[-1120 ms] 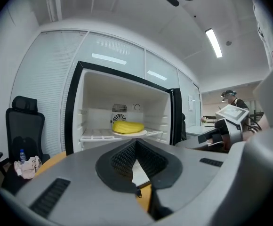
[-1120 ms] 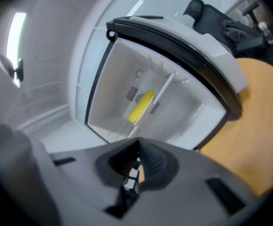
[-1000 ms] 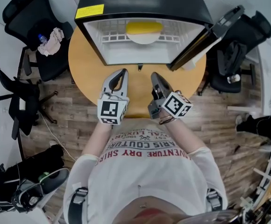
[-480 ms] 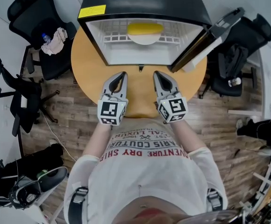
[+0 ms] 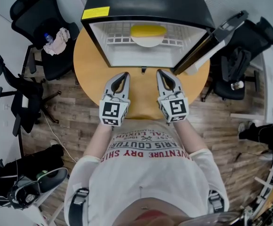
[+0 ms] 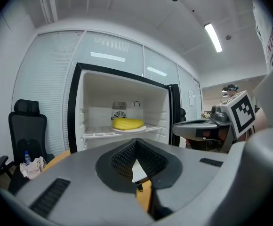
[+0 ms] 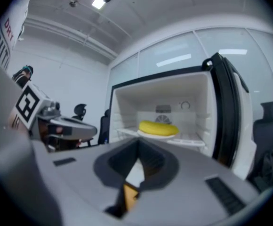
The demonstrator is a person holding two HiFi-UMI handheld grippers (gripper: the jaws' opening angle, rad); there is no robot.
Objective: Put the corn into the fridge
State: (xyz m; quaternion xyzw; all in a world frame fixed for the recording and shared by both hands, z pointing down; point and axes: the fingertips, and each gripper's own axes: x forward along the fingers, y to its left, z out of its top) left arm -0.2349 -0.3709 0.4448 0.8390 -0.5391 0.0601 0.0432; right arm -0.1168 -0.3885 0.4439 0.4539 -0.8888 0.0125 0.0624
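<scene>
The yellow corn [image 5: 147, 30] lies on a white plate [image 5: 147, 42] on the wire shelf inside the open black fridge [image 5: 146, 4]. In the gripper views the corn [image 6: 127, 123] [image 7: 158, 127] sits straight ahead, deep in the fridge. My left gripper [image 5: 124, 75] [image 6: 136, 141] and right gripper [image 5: 162, 72] [image 7: 138, 147] hover side by side over the round wooden table [image 5: 89, 65], just short of the fridge opening. Both point at the fridge, with jaws shut and nothing between them.
The fridge door [image 5: 212, 39] stands open at the right, angled out over the table edge. Black office chairs [image 5: 37, 13] [image 5: 242, 41] surround the table; the left one holds a cloth and a bottle [image 5: 55, 40]. Bags [image 5: 28, 182] lie on the wooden floor at lower left.
My right gripper has rolled upright, so its marker cube now faces the head camera, and it has risen a little. The left gripper and the corn have kept still.
</scene>
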